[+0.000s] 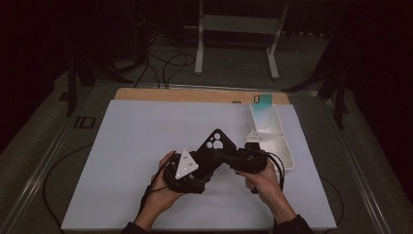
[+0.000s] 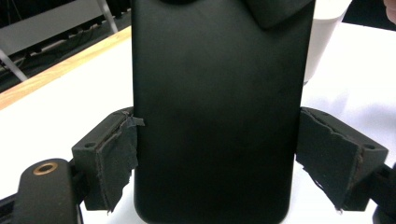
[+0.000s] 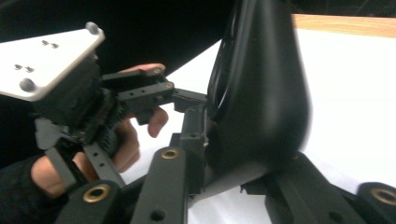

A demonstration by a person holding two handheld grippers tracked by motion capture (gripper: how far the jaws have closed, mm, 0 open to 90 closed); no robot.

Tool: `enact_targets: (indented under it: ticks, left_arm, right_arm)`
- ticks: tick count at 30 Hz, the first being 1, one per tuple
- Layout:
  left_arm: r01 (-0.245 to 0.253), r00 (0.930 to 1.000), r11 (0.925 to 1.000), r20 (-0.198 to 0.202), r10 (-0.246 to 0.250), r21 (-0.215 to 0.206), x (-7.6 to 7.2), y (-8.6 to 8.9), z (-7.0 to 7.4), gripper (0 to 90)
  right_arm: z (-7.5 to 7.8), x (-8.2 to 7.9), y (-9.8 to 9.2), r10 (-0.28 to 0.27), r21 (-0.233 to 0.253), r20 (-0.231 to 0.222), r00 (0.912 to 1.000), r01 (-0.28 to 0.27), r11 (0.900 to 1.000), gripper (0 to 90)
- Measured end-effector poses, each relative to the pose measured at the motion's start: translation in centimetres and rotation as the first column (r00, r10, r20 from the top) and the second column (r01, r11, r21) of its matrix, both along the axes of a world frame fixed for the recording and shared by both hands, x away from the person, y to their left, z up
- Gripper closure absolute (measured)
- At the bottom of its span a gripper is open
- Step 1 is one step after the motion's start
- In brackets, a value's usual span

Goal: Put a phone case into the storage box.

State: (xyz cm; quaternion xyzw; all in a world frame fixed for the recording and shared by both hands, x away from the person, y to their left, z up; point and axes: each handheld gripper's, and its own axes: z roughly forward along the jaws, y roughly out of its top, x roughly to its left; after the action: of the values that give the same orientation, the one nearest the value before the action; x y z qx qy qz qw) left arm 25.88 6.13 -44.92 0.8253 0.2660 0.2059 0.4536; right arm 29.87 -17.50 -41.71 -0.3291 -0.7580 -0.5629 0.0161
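A black phone case (image 1: 216, 142) with camera cut-outs at its far end is held up over the white table mat (image 1: 136, 146), tilted. My left gripper (image 1: 203, 165) clamps its near end. In the left gripper view both torn foam pads (image 2: 119, 156) press on the long sides of the phone case (image 2: 219, 93), so the left gripper (image 2: 217, 158) is shut on it. My right gripper (image 1: 230, 156) comes in from the right. In the right gripper view the phone case (image 3: 261, 88) stands edge-on between the jaws of the right gripper (image 3: 243, 179), which looks shut on it.
A white divided tray (image 1: 288, 148) stands at the right of the mat, with a teal flat object (image 1: 263, 103) leaning at its far end. A wooden table edge (image 1: 195, 94) runs along the back. Cables (image 1: 165, 63) and a white stand (image 1: 238, 24) lie beyond the table.
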Motion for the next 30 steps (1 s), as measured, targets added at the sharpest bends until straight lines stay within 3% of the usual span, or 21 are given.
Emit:
enact_targets:
  ticks: [8,12,13,15,16,17,18,19,20,25,30]
  left_arm:
    - [-0.003,1.0,1.0,-0.003,0.003,0.008,0.0,-0.1,-0.1,16.5]
    - [0.012,0.9999,0.9999,-0.001,-0.012,0.008,-0.1,-0.4,0.0,16.5]
    - [0.012,0.9999,0.9999,0.0,-0.012,0.011,-0.2,-0.5,0.0,16.4]
    - [0.014,0.9999,0.9998,-0.004,-0.014,0.017,-0.1,-0.4,0.0,16.4]
    - [-0.053,0.9979,0.9985,0.037,0.053,0.007,-0.2,0.1,0.0,36.0]
    - [-0.025,0.9997,0.9981,0.001,0.026,-0.057,0.1,0.7,0.1,61.1]
    - [-0.015,0.9998,0.9975,0.008,0.016,-0.07,0.1,0.9,0.2,48.4]
    - [-0.011,0.9993,0.999,0.035,0.012,-0.045,-0.1,0.8,0.3,32.5]
    - [-0.013,0.9992,0.9995,0.037,0.014,-0.028,-0.2,0.7,0.5,34.0]
    - [0.001,1.0,0.9993,-0.007,-0.001,-0.037,0.0,0.8,0.7,29.0]
    - [0.026,0.9972,0.996,-0.067,-0.032,-0.085,0.6,1.8,0.8,20.2]
  right_arm:
    - [-0.1,0.0,0.3,0.011,0.009,-0.002,0.9999,-0.011,1.0,76.6]
    - [-0.3,0.0,0.9,0.033,-0.021,-0.004,0.9995,-0.033,0.999,76.6]
    - [-0.4,-0.1,1.2,0.041,-0.019,0.002,0.9992,-0.041,0.999,83.7]
    - [-0.4,-0.2,1.3,0.047,-0.015,-0.002,0.9989,-0.047,0.999,84.6]
    - [-0.4,-0.2,1.4,0.043,-0.031,0.014,0.999,-0.043,0.999,85.0]
    - [-0.2,-0.4,1.5,0.019,-0.081,0.049,0.9986,-0.015,0.997,86.1]
    - [-0.3,-0.4,1.2,0.032,-0.058,0.021,0.9993,-0.031,0.998,86.6]
    - [-0.3,-0.4,1.1,0.027,-0.06,0.021,0.9994,-0.026,0.998,86.9]
    - [-0.3,-0.5,1.1,0.023,-0.074,0.038,0.999,-0.02,0.997,87.0]
    - [-0.3,-0.6,1.1,0.016,-0.083,0.056,0.9983,-0.011,0.997,87.1]
    - [0.1,-0.6,0.5,0.013,-0.074,0.07,0.9975,-0.008,0.997,87.1]
